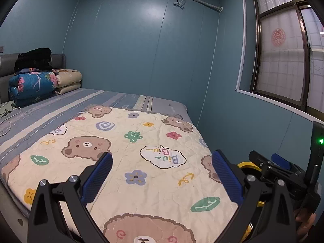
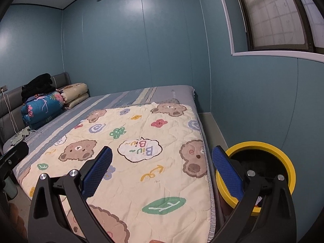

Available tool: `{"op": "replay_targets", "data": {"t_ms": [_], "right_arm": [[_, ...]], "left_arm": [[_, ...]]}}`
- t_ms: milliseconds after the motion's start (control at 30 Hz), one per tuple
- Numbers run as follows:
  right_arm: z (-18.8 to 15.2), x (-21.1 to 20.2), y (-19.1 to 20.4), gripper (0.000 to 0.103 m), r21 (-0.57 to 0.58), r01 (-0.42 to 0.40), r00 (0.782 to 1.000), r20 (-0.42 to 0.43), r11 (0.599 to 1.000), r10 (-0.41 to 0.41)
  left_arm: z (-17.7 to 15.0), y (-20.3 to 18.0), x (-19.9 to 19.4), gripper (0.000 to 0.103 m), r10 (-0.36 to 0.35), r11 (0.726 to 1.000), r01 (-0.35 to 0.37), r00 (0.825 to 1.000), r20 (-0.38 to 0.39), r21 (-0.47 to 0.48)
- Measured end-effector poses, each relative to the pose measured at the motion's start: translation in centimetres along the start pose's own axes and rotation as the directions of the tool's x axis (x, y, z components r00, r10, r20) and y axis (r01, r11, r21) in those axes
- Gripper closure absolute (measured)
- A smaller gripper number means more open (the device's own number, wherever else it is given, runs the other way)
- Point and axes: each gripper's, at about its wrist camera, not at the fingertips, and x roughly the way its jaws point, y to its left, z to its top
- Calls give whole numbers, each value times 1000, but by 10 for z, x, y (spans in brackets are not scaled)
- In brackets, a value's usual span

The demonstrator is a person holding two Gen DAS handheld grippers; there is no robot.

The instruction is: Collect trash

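My left gripper (image 1: 162, 174) is open over a cream bear-print quilt (image 1: 129, 154) on the bed, with nothing between its blue pads (image 1: 99, 178). My right gripper (image 2: 162, 170) is open too, above the quilt's (image 2: 145, 162) right edge. Beside the bed stands a yellow-rimmed bin (image 2: 257, 144) with a dark inside, just behind the right finger. A small white scrap (image 2: 259, 200) shows low in the bin. The bin's rim (image 1: 248, 165) also peeks out in the left wrist view, behind the right gripper's black frame (image 1: 283, 174). I see no loose trash on the quilt.
Folded blankets (image 1: 34, 87) with black clothes (image 1: 34, 58) on top lie against the grey headboard (image 2: 12, 101). A white cable (image 1: 8, 119) trails at the bed's left edge. The blue wall (image 2: 253, 101) and window (image 1: 283, 60) close in the right side.
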Motion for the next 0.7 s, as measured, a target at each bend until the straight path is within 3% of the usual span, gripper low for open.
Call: {"op": "replay_targets", "data": {"t_ms": [700], "right_arm": [[-6,6,0,8,13,2,1000,-15,1000,-2]], "left_arm": [[-3,-2,6,8,-11,1000,11,1000,-19,-4]]}}
